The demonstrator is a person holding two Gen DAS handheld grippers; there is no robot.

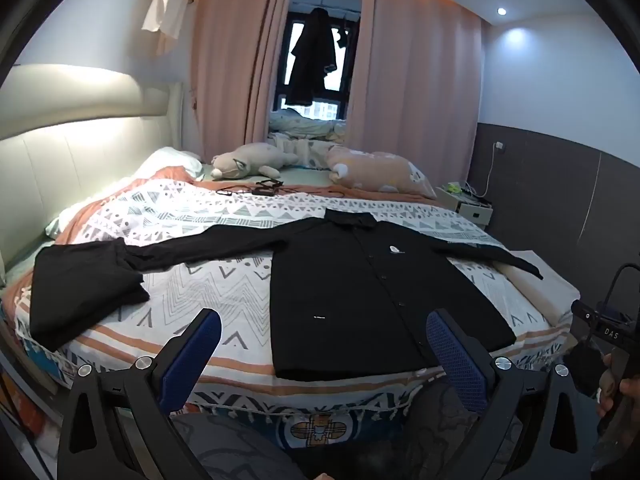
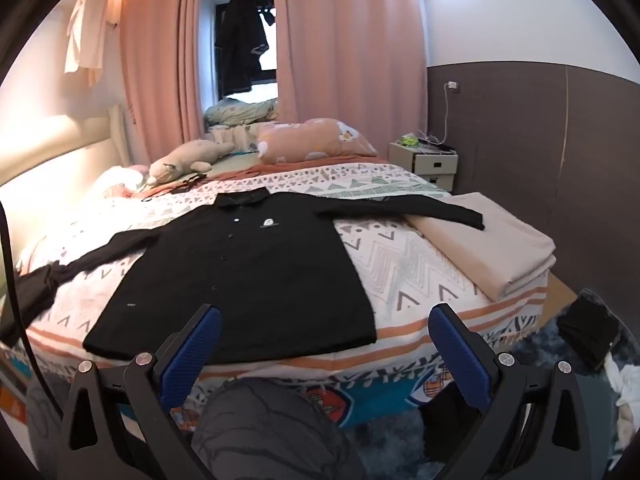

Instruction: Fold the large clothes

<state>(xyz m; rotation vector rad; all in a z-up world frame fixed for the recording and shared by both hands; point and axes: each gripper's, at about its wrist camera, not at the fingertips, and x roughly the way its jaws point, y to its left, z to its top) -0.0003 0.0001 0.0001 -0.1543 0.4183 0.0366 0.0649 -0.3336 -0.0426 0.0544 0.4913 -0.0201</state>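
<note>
In the left wrist view, the black shirt (image 1: 372,292) lies flat and face up on the bed (image 1: 208,280), with the collar at the far side and the hem near the bed's front edge. Both long sleeves are stretched out to the sides. No fold is made on it yet, so I judge that its folding is only at the start. To the left of it, a dark folded garment (image 1: 80,288) lies on the bed, which seems already finished; the end of the left sleeve touches it. The left gripper (image 1: 324,340) hovers before the hem, its jaws spread wide and holding nothing. The pads are blue with a fine grid texture.

In the right wrist view, the shirt looks thin and matte, with a row of small buttons (image 2: 224,258) and a small white logo (image 2: 269,224). The right sleeve rests on a stack of folded beige cloth (image 2: 492,248). The right gripper (image 2: 325,340) also hangs before the hem, jaws released and empty. The bedcover has a geometric pattern in white, grey and orange.
</note>
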